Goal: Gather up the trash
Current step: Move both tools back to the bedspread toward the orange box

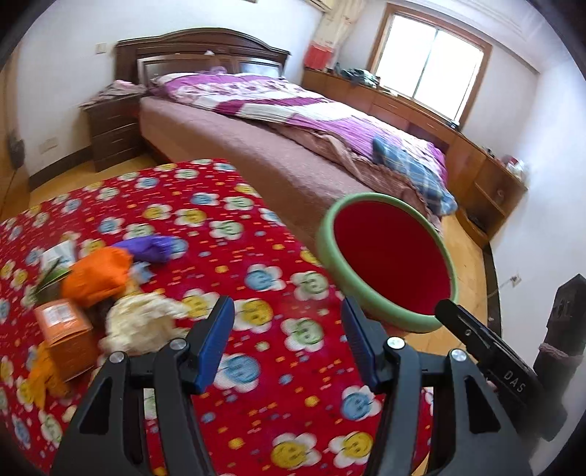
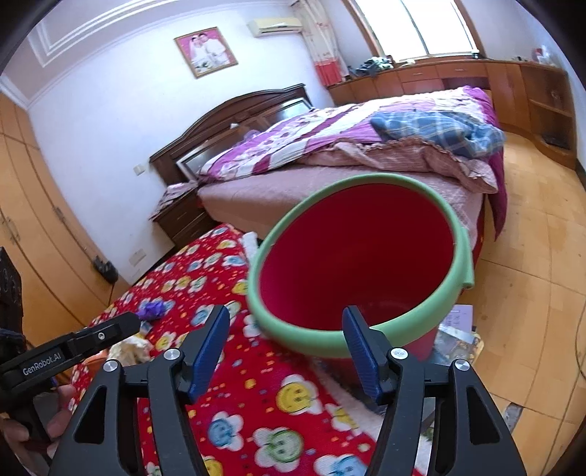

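Trash pile: orange cardboard box point(image 1: 67, 331), its label too blurred to read, orange bag point(image 1: 97, 274), crumpled cream paper point(image 1: 141, 324) and purple wrapper point(image 1: 152, 247) lie clustered on the left of the red flowered cloth point(image 1: 256, 366); the items overlap and smear, so their exact edges are hard to make out.
Left-edge scraps: a white printed sheet point(image 1: 58, 254) and something green beneath it sit beside the orange bag, partly cut off by blur.
Left gripper point(image 1: 287, 348): blue pads stand moderately apart with nothing between them, over bare cloth just right of the cream paper.
Right gripper point(image 2: 287, 353): jaws parted and empty; the right pad overlaps the near rim of the bucket in the picture, and contact cannot be told.
Bucket point(image 2: 359, 263): red inside, green foam rim, standing at the right edge of the cloth beside the bed point(image 1: 278, 146); its inside looks bare as far as can be seen, the bottom partly hidden by the rim.
Writing: "DAS" reads on the right gripper's side in the left wrist view; "GenRobot.AI" reads on the left gripper's side in the right wrist view.
Right wrist view only: a framed photograph point(image 2: 206, 51), an air conditioner point(image 2: 274, 26), papers on the floor point(image 2: 457, 329) behind the bucket, and a hand point(image 2: 60, 413) at the lower left edge.
Left wrist view only: most of the trash pile; the right wrist view shows only the purple wrapper and a bit of cream paper.
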### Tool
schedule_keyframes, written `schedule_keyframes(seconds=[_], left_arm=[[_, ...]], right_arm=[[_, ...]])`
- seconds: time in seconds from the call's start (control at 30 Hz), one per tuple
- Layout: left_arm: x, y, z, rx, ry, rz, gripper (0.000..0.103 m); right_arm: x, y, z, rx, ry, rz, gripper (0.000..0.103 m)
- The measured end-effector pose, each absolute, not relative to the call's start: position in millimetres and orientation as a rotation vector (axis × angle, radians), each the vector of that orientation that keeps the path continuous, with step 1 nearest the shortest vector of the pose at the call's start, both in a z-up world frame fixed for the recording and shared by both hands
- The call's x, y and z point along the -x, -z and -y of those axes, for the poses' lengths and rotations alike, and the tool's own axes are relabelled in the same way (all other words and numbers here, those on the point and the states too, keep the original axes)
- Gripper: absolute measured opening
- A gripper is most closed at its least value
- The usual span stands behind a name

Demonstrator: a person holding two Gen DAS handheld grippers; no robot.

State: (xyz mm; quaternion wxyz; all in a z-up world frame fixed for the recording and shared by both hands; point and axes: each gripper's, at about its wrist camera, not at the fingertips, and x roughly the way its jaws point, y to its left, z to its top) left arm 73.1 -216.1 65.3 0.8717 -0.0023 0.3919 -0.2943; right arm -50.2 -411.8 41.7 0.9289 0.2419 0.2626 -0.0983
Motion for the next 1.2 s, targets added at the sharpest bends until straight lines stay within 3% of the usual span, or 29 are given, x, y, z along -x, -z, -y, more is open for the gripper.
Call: schedule_keyframes(seconds=[0.53, 0.93, 1.2], left_arm=[[-77, -63, 114, 0.103, 0.409, -0.801, 0.060], [-96, -46, 72, 0.091, 0.296, -0.811, 0.060], [-118, -27, 67, 0.067, 0.261, -0.833, 0.071]], right_arm=[[34, -37, 361, -0.466, 0.102, -0.600, 0.078], [23, -28, 339, -0.446, 0.079, -0.651, 0.079], [17, -20, 335, -0.440, 0.083, -0.684, 0.079]])
